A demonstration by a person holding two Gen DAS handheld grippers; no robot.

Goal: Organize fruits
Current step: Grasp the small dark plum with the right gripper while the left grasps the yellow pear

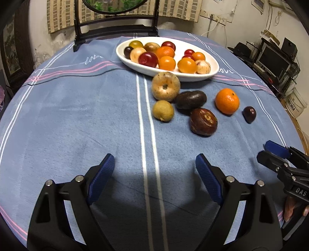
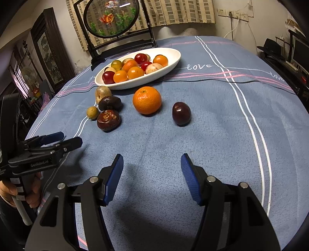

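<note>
Fruits lie in two groups on the desk [image 1: 77, 115], which is covered by a blue cloth [image 2: 212, 115] with white and pink stripes; one group fills the white oval dish [image 1: 193, 77] at the far side, oranges, red plums and pale round fruits heaped together; the other group lies loose on the cloth just in front of the dish. Nearest the dish sits a tan round fruit [image 1: 165, 86], touching or almost touching its rim; beside it lie a dark oblong fruit [image 1: 190, 99] and a small yellow-green fruit [image 1: 163, 110]; a brown wrinkled fruit [image 1: 203, 122] sits just nearer the camera. A loose orange [image 2: 147, 100] stands apart to the right of that cluster, and a dark plum [image 2: 181, 113] lies farther right again, on its own.

The left hand-held gripper [image 1: 154, 168] hovers over bare cloth, its blue pads wide apart with nothing between them; the right hand-held gripper [image 2: 152, 170] hangs likewise over bare cloth, its jaws apart and empty, somewhat narrower than the left. Each shows at the edge of the other's view, held by a hand [image 2: 11, 191]. Behind the dish stands a round painted screen [image 2: 112, 17] in a black frame.
</note>
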